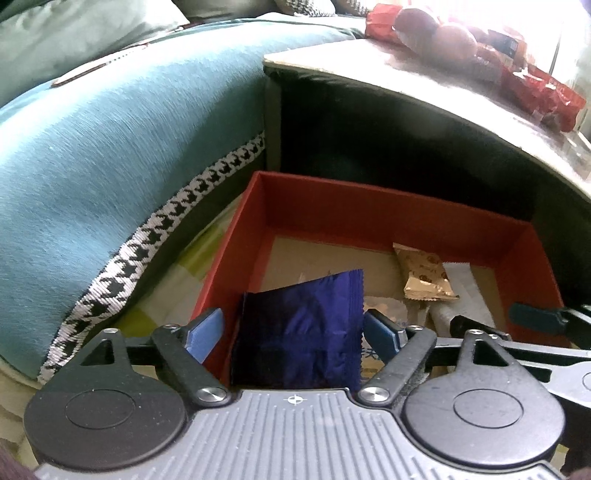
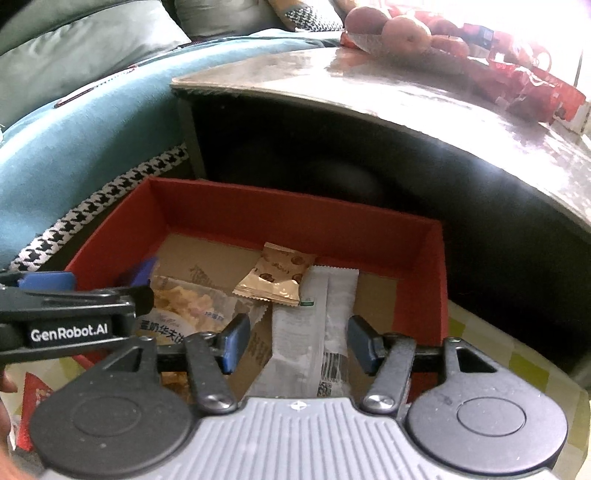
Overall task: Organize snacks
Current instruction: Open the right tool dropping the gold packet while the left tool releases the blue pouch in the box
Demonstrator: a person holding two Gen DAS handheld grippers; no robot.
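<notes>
Now | left gripper (image 1: 293, 332): jaws spread, dark blue foil packet (image 1: 299, 332) between them, above red cardboard box (image 1: 369, 206) | right gripper (image 2: 293, 341): jaws spread, over white wrapper (image 2: 314, 332) in box

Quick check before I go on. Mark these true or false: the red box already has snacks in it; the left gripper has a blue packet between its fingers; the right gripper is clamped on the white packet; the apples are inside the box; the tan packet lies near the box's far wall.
1. The red box already holds snacks. True.
2. A dark blue packet sits between the fingers of the left gripper. True, though the fingers stand wide and do not seem to pinch it.
3. The right gripper is clamped on the white packet. False: its jaws are open on either side of it.
4. The apples are inside the box. False: they sit up on the table.
5. The tan packet lies near the far wall. True.
</notes>
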